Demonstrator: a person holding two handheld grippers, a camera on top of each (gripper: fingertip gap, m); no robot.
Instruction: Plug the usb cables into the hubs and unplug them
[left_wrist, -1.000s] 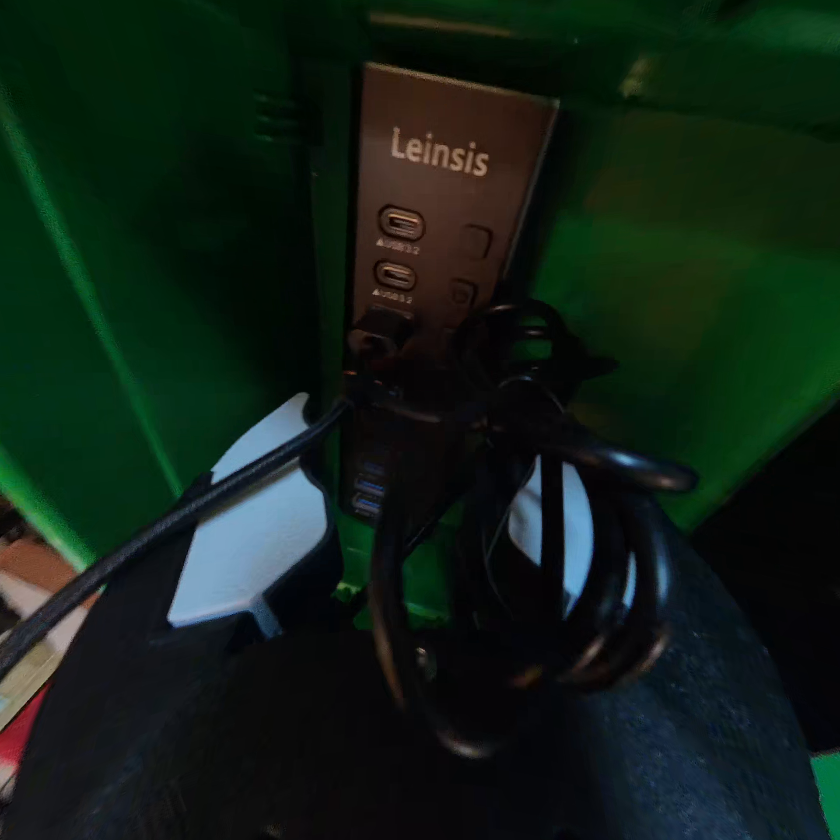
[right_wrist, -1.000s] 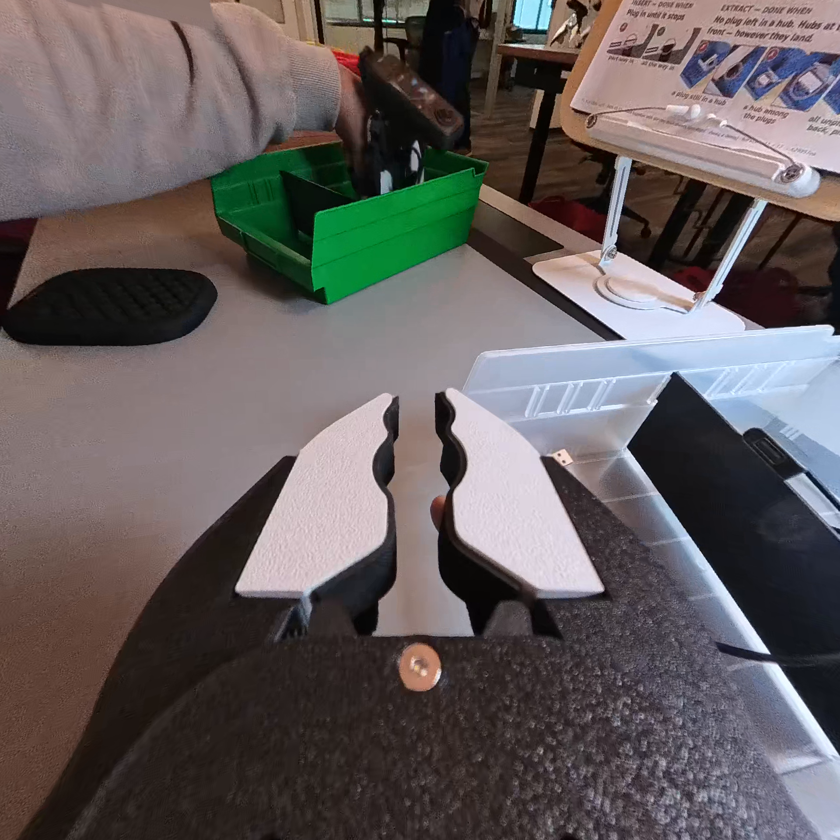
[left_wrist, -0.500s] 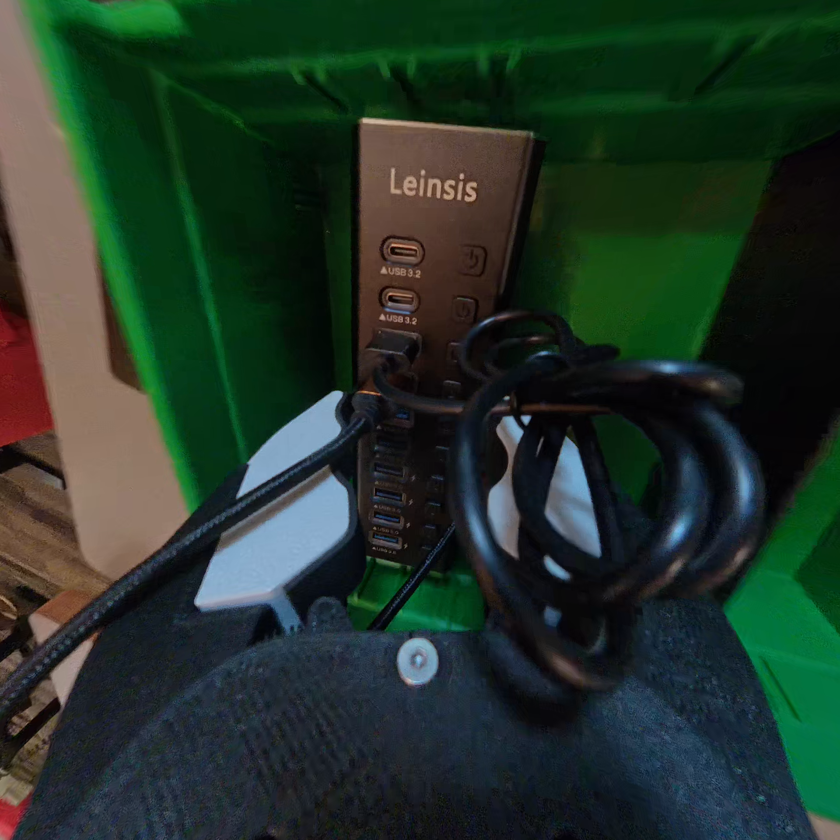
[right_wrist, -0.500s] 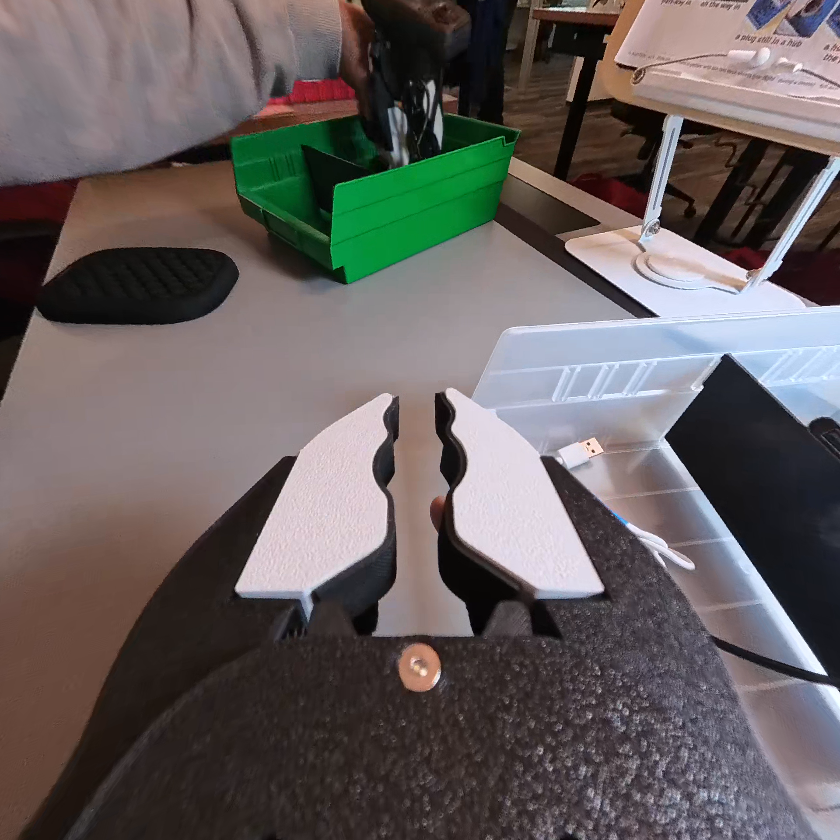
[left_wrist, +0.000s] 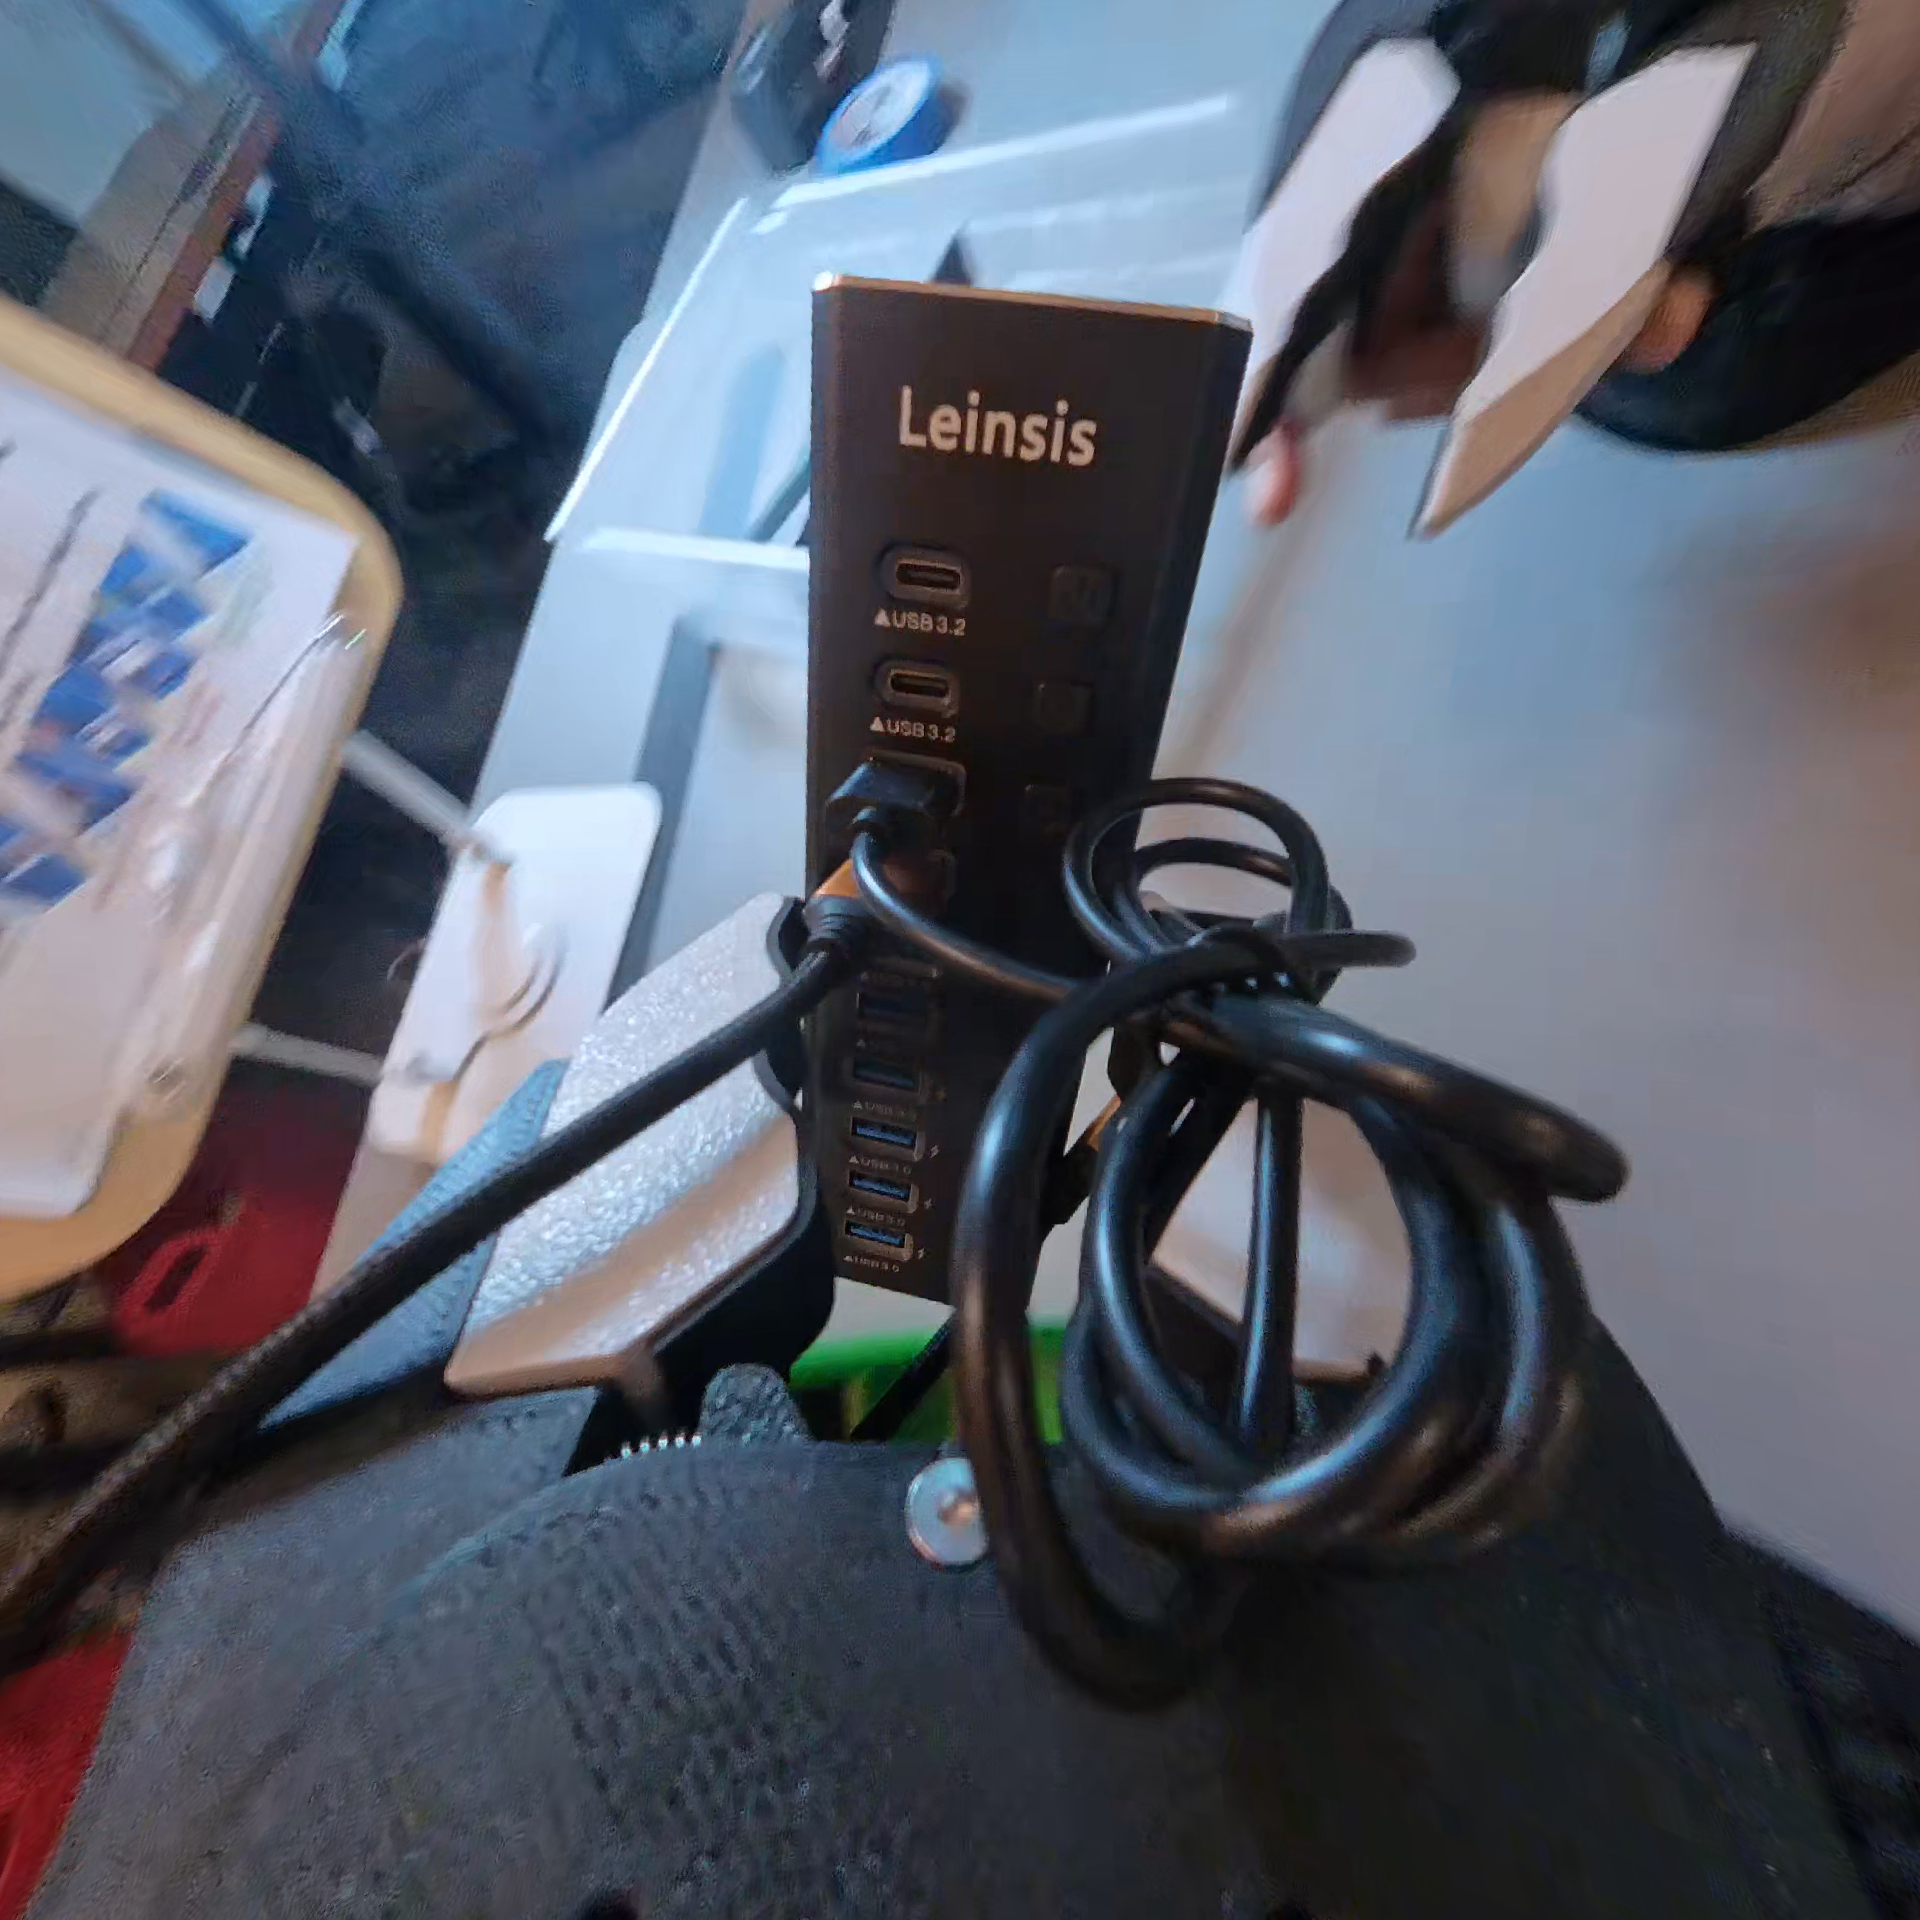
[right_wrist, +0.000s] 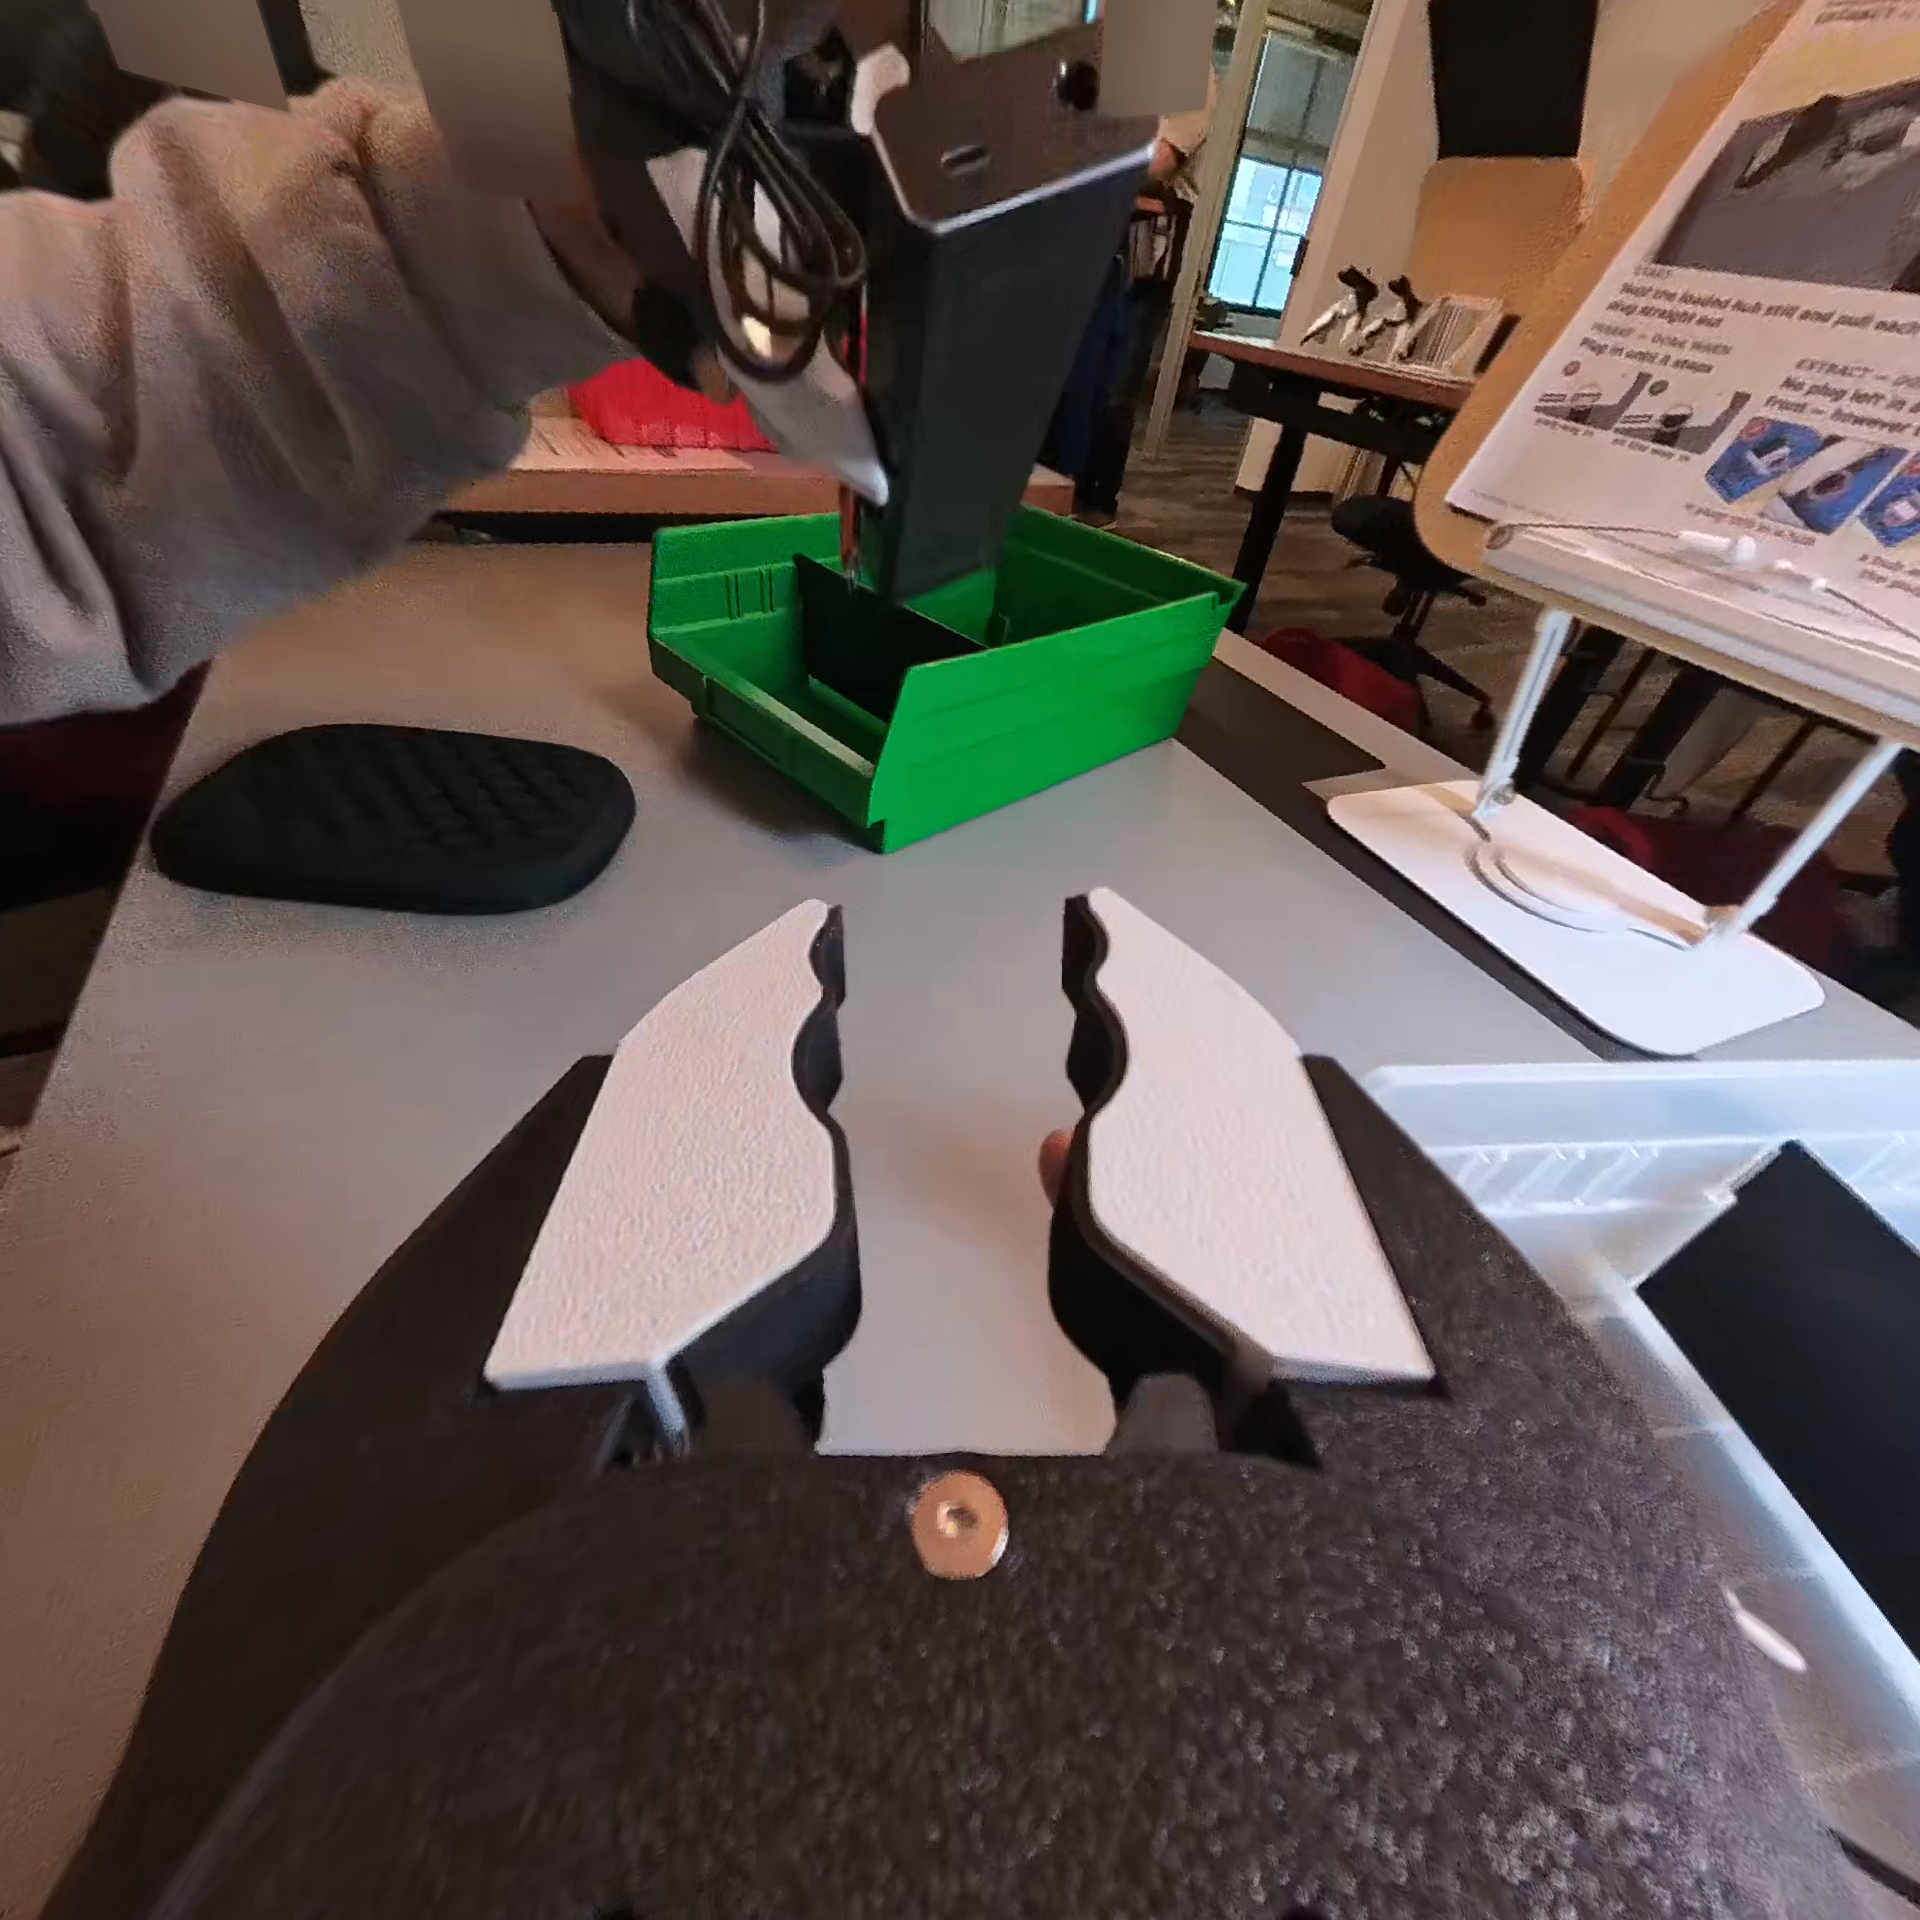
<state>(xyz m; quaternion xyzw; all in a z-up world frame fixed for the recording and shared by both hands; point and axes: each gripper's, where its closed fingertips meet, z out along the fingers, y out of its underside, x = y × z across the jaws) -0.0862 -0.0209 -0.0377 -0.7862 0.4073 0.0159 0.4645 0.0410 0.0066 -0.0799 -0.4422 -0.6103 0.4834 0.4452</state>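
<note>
My left gripper (left_wrist: 935, 1039) is shut on the lower half of a black multi-port USB hub (left_wrist: 1018, 623) and holds it upright in the air. A black plug (left_wrist: 894, 795) sits in a port of the hub, and its coiled black cable (left_wrist: 1299, 1247) hangs over my right finger and hides it. A braided cable (left_wrist: 520, 1174) runs across my left finger to a second plug in the hub. In the right wrist view the hub (right_wrist: 966, 312) hangs above the green bin (right_wrist: 1039, 707). My right gripper (right_wrist: 951, 914) is open and empty, low over the table, and it also shows blurred in the left wrist view (left_wrist: 1351, 488).
A black rubber pad (right_wrist: 395, 816) lies left of the green bin. A white stand (right_wrist: 1579, 914) holding an instruction board is at the right. A clear plastic bin (right_wrist: 1558, 1143) with a black divider (right_wrist: 1818, 1330) sits at the near right. A sleeved arm (right_wrist: 260, 364) reaches in from the left. My hands' fingertips stand some 15 centimetres from each other.
My left gripper has lifted the hub with its cables up out of the green bin and swung it toward the right gripper. My right gripper has opened wider.
</note>
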